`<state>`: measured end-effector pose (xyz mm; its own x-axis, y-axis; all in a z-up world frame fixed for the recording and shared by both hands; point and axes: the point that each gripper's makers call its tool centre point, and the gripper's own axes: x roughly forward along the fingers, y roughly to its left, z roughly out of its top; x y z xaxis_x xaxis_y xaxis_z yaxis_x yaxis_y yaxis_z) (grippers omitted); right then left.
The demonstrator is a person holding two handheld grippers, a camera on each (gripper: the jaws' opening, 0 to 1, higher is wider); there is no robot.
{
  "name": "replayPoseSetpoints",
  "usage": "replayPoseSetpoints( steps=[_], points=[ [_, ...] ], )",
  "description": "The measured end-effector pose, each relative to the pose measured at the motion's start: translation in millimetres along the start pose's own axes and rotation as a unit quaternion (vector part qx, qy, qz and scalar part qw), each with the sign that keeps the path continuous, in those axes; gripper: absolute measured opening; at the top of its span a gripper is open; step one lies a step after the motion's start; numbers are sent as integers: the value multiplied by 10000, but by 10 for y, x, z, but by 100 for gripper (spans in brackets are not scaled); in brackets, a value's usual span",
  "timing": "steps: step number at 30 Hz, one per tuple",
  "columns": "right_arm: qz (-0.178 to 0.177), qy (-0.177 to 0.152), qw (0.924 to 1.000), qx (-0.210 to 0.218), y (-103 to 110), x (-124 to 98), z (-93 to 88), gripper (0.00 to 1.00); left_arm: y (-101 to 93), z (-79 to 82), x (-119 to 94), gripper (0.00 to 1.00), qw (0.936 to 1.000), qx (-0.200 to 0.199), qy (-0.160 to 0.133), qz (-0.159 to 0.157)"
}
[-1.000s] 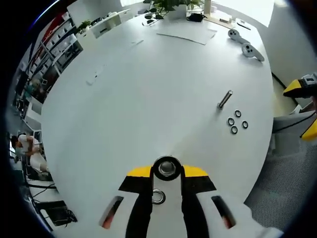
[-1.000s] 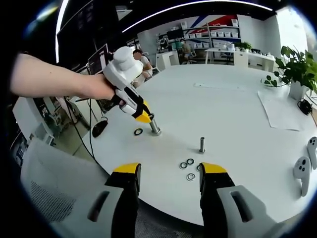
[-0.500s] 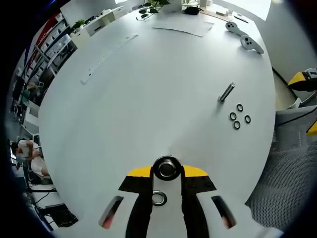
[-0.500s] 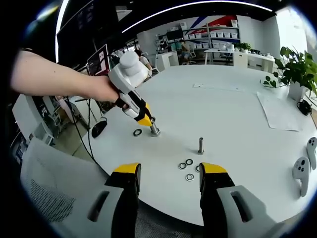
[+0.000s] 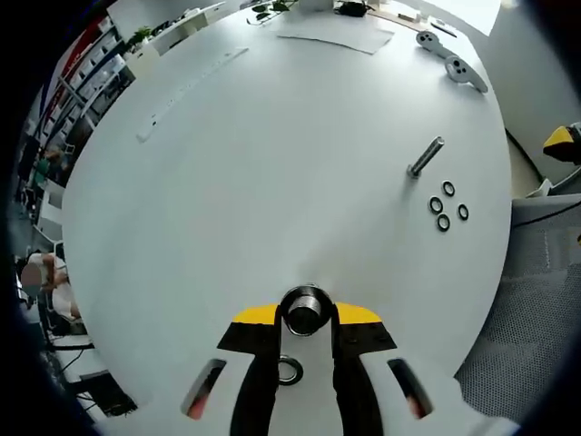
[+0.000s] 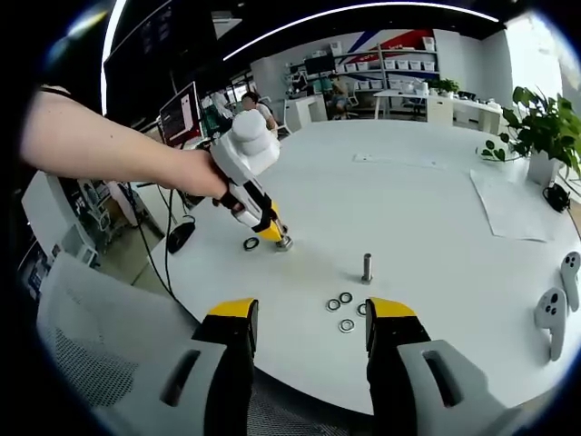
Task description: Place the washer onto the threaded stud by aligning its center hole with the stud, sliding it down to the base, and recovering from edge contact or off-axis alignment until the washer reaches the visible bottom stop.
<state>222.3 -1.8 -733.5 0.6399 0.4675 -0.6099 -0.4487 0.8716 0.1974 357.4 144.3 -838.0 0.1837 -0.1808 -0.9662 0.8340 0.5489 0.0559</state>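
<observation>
Here, in the left gripper view, the left gripper (image 5: 306,318) has its yellow-tipped jaws pressed against a short metal cylinder with a dark bore (image 5: 305,310), which stands on the white table (image 5: 272,163). A single washer (image 5: 289,371) lies flat on the table in the narrow gap between the jaws, below the cylinder in this view and nearer the camera. Whether the cylinder carries a thread cannot be told.

Further out to the right in this view, a threaded stud (image 5: 425,157) stands on the table, leaning in the fisheye projection. A group of four washers (image 5: 448,203) lies just beside its base, apart from it. Two white handheld controllers (image 5: 452,61) and a sheet of paper (image 5: 336,34) lie near the far table edge.

In the right gripper view, the right gripper (image 6: 304,313) is spread wide with nothing between its jaws, positioned above the near table edge. The four washers (image 6: 348,309) lie between its tips in the picture, on the table beyond them. The stud (image 6: 368,267) stands upright just behind the washers. To the left, a person's hand (image 6: 195,173) holds the left gripper (image 6: 272,232) tip-down at the metal cylinder (image 6: 284,242). The single washer (image 6: 251,243) lies just beside that tip.
</observation>
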Motion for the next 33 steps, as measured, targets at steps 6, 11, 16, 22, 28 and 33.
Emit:
replayPoseSetpoints(
  steps=[6, 11, 16, 22, 28, 33],
  points=[
    [38, 28, 10000, -88, 36, 9, -11, 50, -12, -42, 81, 19, 10000, -10, 65, -47],
    [50, 51, 9999, -115, 47, 13, -17, 50, -21, -42, 101, 19, 10000, -13, 76, -51],
    [25, 78, 9999, -121, 34, 9, -36, 50, -18, -55, 124, 19, 9999, 31, 94, -55],
    [47, 97, 9997, -204, 52, 19, -42, 50, -18, -49, 137, 20, 9999, -61, 49, -99],
    [51, 90, 9998, -148, 45, 17, -41, 50, -2, -72, 116, 26, 9998, 54, -187, -17],
    [85, 119, 9997, -211, 76, 25, -52, 50, 19, -151, 72, 28, 9999, 20, -157, -24]
  ],
)
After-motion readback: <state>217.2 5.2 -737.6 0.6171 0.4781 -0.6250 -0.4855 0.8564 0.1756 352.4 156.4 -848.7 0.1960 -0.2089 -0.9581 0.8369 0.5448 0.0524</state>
